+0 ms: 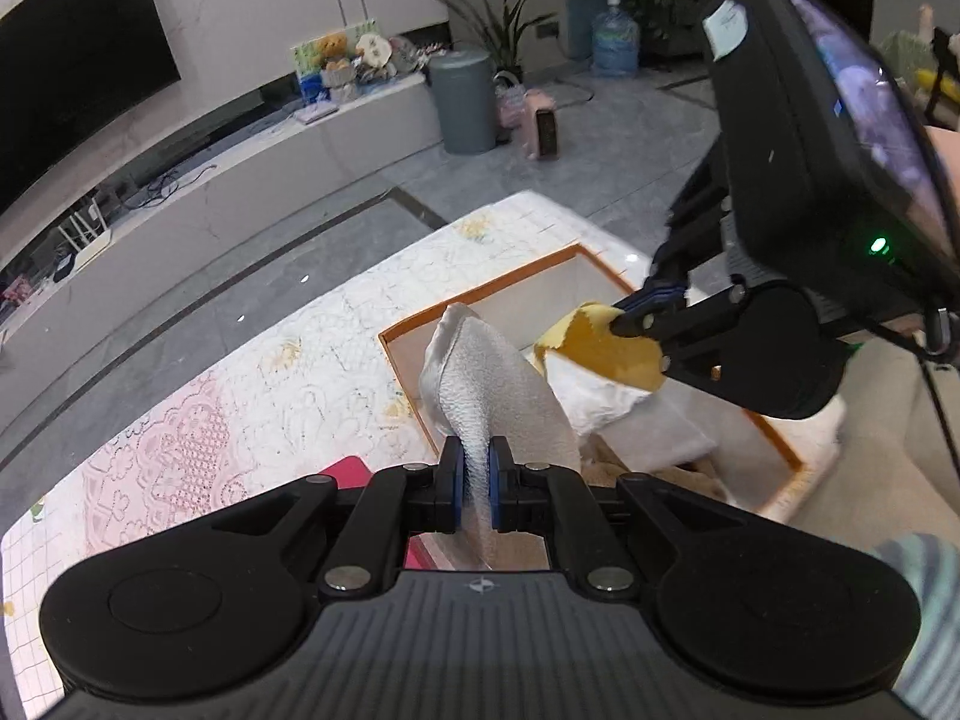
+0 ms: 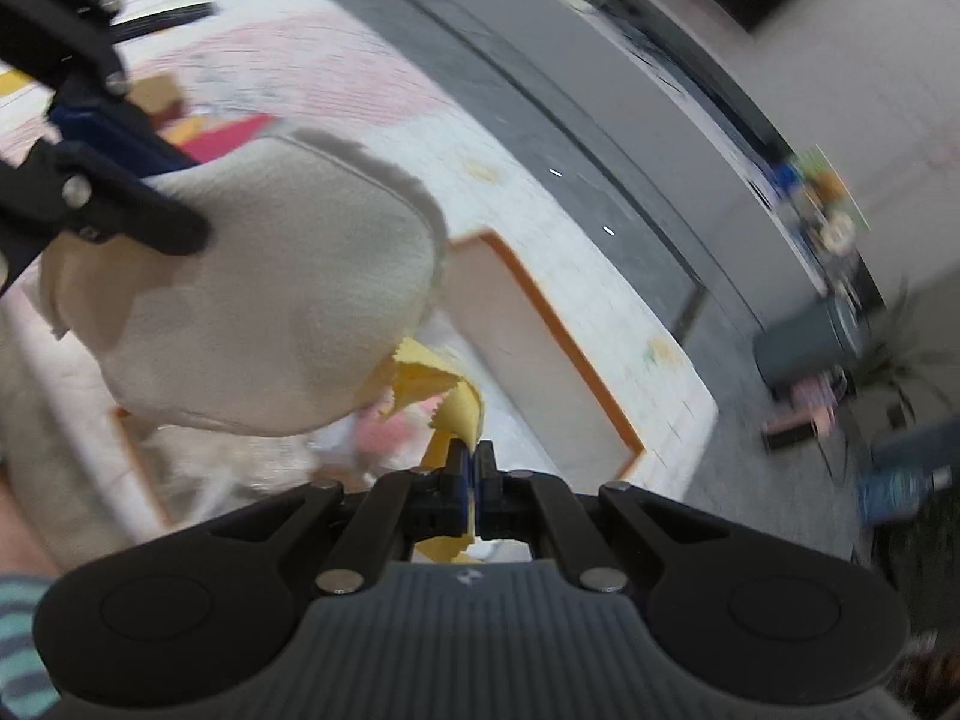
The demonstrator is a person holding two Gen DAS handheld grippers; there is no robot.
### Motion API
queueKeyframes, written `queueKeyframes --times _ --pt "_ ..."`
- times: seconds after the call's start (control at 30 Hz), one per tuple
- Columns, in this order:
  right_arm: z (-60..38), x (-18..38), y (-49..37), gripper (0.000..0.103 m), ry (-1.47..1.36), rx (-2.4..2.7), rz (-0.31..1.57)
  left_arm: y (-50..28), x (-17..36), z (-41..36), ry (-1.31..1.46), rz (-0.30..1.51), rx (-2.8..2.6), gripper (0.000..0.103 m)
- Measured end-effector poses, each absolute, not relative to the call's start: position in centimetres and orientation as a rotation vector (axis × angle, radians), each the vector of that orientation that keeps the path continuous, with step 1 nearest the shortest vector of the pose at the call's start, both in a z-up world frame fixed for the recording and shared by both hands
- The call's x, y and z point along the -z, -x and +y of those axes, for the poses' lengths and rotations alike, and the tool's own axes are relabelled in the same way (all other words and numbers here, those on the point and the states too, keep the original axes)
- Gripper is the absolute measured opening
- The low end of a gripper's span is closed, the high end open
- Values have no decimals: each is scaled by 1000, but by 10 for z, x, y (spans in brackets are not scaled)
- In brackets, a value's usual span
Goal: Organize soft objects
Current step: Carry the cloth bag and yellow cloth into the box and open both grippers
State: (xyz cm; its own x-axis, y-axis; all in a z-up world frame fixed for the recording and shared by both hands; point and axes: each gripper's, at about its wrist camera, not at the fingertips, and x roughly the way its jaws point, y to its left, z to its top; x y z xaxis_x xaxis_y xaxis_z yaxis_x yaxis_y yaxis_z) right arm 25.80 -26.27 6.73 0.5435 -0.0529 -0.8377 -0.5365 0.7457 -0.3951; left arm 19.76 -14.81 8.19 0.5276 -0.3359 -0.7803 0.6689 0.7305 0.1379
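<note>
My left gripper (image 1: 476,468) is shut on a white cloth (image 1: 480,384) and holds it above the near edge of an orange-rimmed white box (image 1: 480,294). My right gripper (image 1: 636,315) is shut on a yellow cloth (image 1: 606,348) over the box. In the right wrist view the right gripper (image 2: 474,462) pinches the yellow cloth (image 2: 456,408), and the white cloth (image 2: 270,312) hangs from the left gripper (image 2: 120,138) at upper left. Other pale cloths (image 1: 648,420) lie inside the box.
The box sits on a table with a floral lace cover (image 1: 270,372). A red item (image 1: 345,471) lies near the left gripper. Beyond the table are grey floor, a TV bench (image 1: 240,162), a grey bin (image 1: 462,102) and a water bottle (image 1: 615,39).
</note>
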Motion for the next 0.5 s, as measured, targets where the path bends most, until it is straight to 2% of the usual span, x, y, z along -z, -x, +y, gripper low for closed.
queueKeyframes --times 0.5 --pt "-300 19 -313 0 510 -302 1103 -243 4 -202 -525 999 557 9"
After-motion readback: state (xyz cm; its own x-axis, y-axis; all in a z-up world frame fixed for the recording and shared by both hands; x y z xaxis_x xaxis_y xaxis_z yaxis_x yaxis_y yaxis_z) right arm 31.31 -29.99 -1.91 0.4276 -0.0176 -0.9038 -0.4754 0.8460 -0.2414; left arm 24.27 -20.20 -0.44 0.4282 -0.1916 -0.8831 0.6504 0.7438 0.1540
